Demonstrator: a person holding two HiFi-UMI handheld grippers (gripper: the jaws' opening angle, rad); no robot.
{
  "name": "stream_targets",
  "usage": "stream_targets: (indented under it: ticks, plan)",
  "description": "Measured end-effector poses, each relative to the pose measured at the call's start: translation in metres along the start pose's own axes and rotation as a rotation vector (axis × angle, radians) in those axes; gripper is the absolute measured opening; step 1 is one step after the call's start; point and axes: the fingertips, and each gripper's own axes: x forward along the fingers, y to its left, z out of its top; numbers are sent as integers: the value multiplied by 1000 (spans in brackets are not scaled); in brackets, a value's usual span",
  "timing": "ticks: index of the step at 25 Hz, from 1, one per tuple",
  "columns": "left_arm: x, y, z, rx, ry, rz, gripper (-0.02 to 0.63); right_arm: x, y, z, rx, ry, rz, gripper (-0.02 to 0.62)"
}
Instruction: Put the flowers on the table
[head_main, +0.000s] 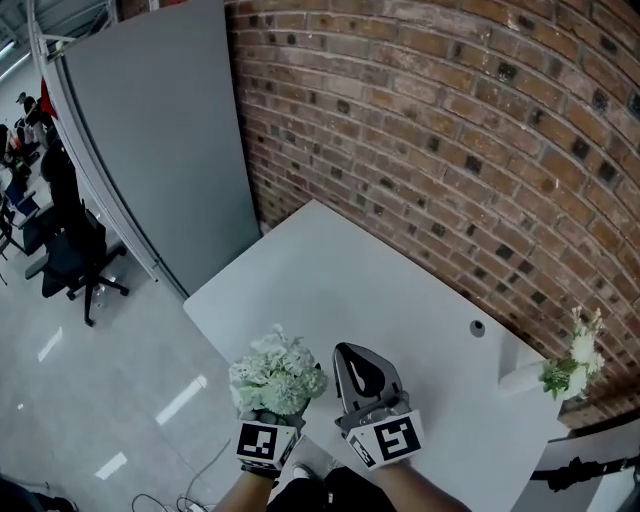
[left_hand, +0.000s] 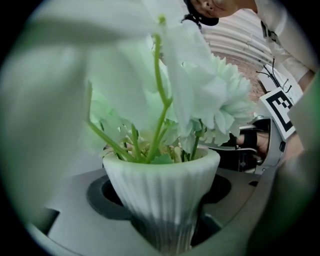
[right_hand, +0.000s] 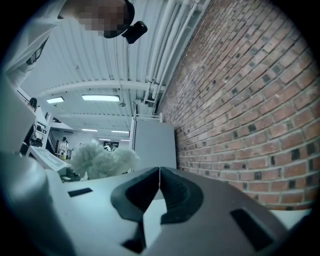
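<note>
At the lower left of the head view, the left tongs (head_main: 266, 428) are clamped on the narrow foot of a white ribbed pot (left_hand: 162, 187) carrying the flowers (head_main: 275, 373). The left gripper view shows the jaws pressed against both sides of the pot's taper. The bouquet is held in the air over the near left edge of the worktop (head_main: 380, 285), with the floor (head_main: 120, 380) showing just to its left, and it is not yet set down. Risk one: the pot widens upward and the blooms are bulky, so a low grip on a taper may let the pot tilt or slide in the jaws. Risk two: a release this close to the edge could drop the pot off the worktop. Risk three: blooms fill the left gripper view, so that camera cannot confirm how the base seats. Just to the right, the right tongs (head_main: 362, 378) are closed and empty, and a careless swing could brush the petals. At the far right, a second vase of flowers (head_main: 568, 368) stands well clear.
</note>
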Motion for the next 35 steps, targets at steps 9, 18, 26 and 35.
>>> stream_targets:
  ticks: [9, 18, 26, 35]
  plan:
    - [25, 11, -41, -7, 43, -23, 367, 15, -13, -28, -29, -17, -42, 17]
    - [53, 18, -41, -4, -34, -45, 367, 32, -29, -42, -42, -16, -51, 17]
    - [68, 21, -42, 21, -47, -51, 367, 42, -41, -52, -44, -15, -54, 17]
    - [75, 12, -42, 44, -37, -123, 367, 41, -42, -52, -31, -10, -56, 17]
